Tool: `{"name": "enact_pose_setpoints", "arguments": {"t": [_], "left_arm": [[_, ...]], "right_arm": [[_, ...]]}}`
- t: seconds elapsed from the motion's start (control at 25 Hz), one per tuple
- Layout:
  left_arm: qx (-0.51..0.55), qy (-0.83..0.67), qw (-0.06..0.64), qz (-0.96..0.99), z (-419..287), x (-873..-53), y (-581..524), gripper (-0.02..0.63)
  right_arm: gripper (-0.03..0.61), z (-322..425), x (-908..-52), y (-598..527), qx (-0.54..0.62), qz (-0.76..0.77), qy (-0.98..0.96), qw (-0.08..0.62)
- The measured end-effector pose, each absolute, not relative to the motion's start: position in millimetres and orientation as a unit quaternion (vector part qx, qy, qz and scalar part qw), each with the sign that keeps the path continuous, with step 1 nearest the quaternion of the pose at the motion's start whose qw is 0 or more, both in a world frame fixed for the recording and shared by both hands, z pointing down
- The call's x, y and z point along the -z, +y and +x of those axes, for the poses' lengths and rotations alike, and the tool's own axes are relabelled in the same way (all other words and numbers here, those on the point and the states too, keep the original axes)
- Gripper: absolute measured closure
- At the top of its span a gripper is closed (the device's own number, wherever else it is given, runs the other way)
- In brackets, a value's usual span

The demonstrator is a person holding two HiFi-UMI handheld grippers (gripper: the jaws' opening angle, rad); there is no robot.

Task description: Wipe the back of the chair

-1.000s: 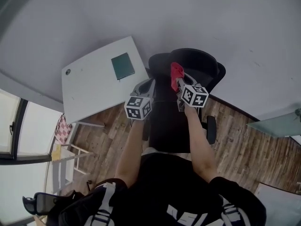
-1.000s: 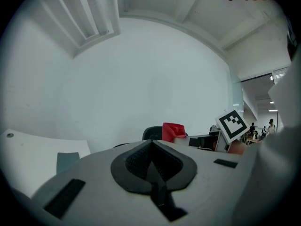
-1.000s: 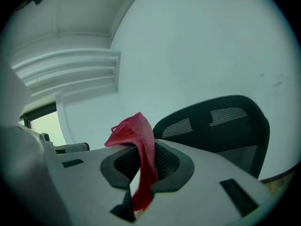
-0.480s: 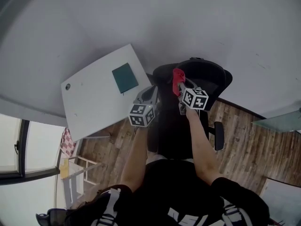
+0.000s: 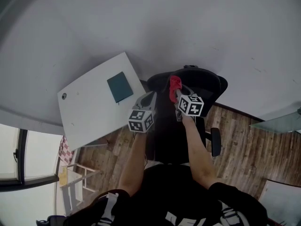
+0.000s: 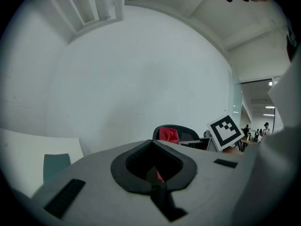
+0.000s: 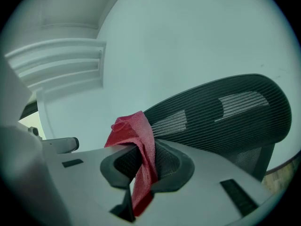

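The red cloth [image 7: 136, 140] is clamped between the closed jaws of the right hand-held gripper [image 7: 140, 182]. The chair back [image 7: 221, 112] is seen just beyond it at 2 o'clock, its top edge running roughly 8 to 2; contact cannot be told. The left hand-held gripper [image 6: 155, 185], jaws pressed together on nothing, is held at 8 o'clock of the right, farther from the chair back, so the right is judged better placed for the wipe.

A plain pale grey wall [image 5: 141, 22] fills the upper frame. At centre left, a white rectangular table [image 5: 84, 117] bears a dark teal square pad [image 5: 119, 87]. Brown wood-plank floor [image 5: 244, 140] spans lower right. A bright window [image 5: 9, 149] is at lower left.
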State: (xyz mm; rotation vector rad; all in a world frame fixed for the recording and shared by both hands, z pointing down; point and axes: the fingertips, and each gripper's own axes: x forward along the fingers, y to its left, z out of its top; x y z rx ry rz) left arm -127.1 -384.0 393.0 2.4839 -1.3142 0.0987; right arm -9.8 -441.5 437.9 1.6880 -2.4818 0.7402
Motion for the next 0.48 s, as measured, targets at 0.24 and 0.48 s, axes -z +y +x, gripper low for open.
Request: {"name": "enact_pose_setpoints", "arguments": {"t": [0.24,0.48], "left_arm": [[-0.047,-0.458,0.157,0.874,-101.5,-388.5,-385.4,0.588],[-0.043,-0.461,0.148,0.874,-71.6,-377.5,-387.8,0.588]], "right_arm": [[0.505,15.8,-440.4,-446.6,-0.248,0.562,-0.788,0.033],[0.505,63.8,-437.5,-451.4,-0.254,0.592,-0.764,0.027]]}}
